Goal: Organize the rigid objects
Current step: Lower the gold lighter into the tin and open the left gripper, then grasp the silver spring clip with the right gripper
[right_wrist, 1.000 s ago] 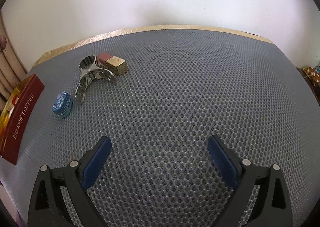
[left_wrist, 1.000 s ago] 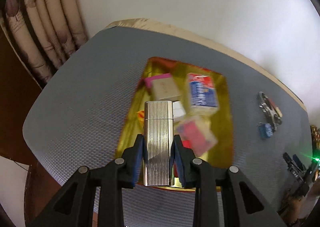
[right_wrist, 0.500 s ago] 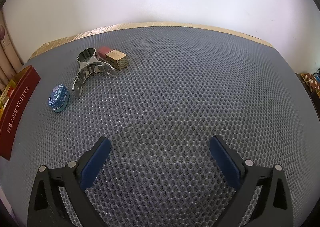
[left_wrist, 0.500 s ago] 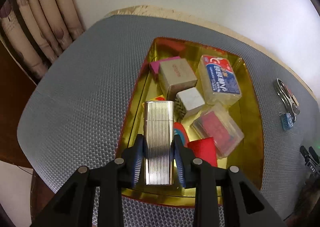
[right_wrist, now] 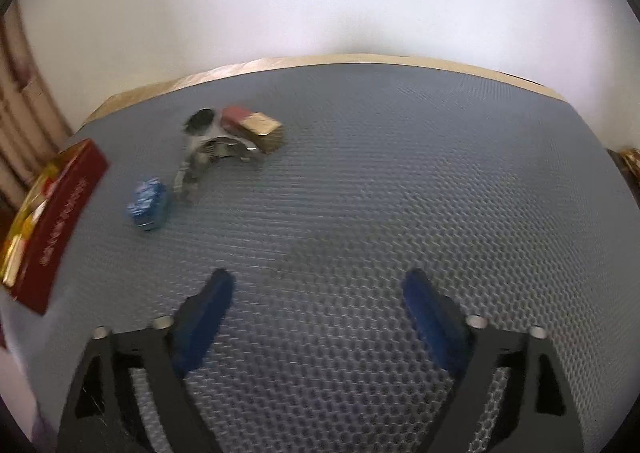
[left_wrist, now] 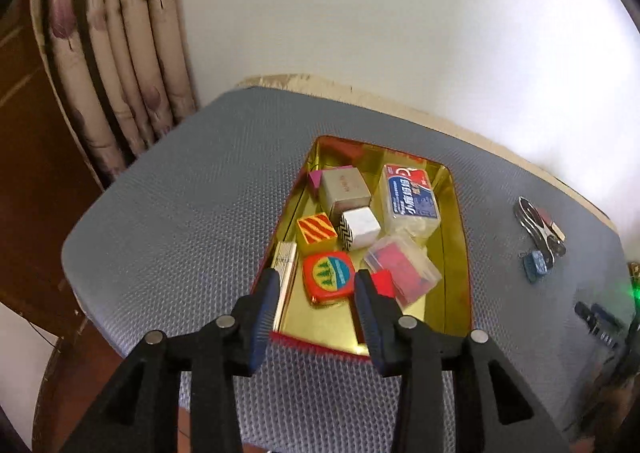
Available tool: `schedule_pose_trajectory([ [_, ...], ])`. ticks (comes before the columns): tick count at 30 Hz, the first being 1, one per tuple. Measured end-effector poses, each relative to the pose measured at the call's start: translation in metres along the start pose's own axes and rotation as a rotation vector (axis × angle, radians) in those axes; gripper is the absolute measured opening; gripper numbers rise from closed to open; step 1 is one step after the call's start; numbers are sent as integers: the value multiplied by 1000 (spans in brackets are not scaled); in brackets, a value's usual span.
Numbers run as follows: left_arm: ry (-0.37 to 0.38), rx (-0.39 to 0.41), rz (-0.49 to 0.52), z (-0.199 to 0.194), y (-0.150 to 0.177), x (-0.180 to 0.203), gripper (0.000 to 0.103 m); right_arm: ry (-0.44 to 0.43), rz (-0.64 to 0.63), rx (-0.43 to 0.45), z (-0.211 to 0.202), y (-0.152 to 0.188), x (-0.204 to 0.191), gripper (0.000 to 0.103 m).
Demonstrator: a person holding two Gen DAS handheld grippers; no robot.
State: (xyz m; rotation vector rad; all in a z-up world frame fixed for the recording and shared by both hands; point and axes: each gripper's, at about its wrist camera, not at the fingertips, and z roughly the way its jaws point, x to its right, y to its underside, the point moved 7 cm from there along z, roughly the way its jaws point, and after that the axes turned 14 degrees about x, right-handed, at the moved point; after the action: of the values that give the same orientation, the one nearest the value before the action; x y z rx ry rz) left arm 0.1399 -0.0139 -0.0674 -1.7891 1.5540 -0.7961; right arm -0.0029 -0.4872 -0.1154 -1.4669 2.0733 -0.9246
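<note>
The left gripper (left_wrist: pixel 316 285) hangs with jaws apart and empty above the near end of the tin (left_wrist: pixel 460 221). The ribbed silver lighter (left_wrist: pixel 286 273) lies inside against the tin's left wall, beside a tape measure (left_wrist: pixel 329 276). The right gripper (right_wrist: pixel 318 293) is spread wide over the grey mat (right_wrist: pixel 400 193), nothing between its fingers, with a metal clip (right_wrist: pixel 208 151) and a blue cube (right_wrist: pixel 147 205) well ahead.
</note>
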Motion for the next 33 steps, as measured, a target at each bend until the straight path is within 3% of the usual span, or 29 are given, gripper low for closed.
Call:
schedule_pose_trajectory([
  [6,19,20,21,-10,17,11,39,-178,-83,10,-1,-45,-47,75],
  [12,40,6,8,-4,22,9,39,-243,-247,-29,30,-84,-91,73],
  [16,46,-17,-13,2,24,5,39,-281,-255,-94,62,-89,-102,67],
  [22,62,-75,-10,14,34,7,39,-303,-246,-174,97,-90,-104,60],
  [31,54,-74,26,17,37,13,39,-281,-304,-276,134,-76,-114,52],
  [32,52,-74,28,17,36,14,39,-278,-310,-283,136,-78,-116,47],
  [33,51,-74,28,17,36,14,39,-260,-315,-297,139,-79,-117,34],
])
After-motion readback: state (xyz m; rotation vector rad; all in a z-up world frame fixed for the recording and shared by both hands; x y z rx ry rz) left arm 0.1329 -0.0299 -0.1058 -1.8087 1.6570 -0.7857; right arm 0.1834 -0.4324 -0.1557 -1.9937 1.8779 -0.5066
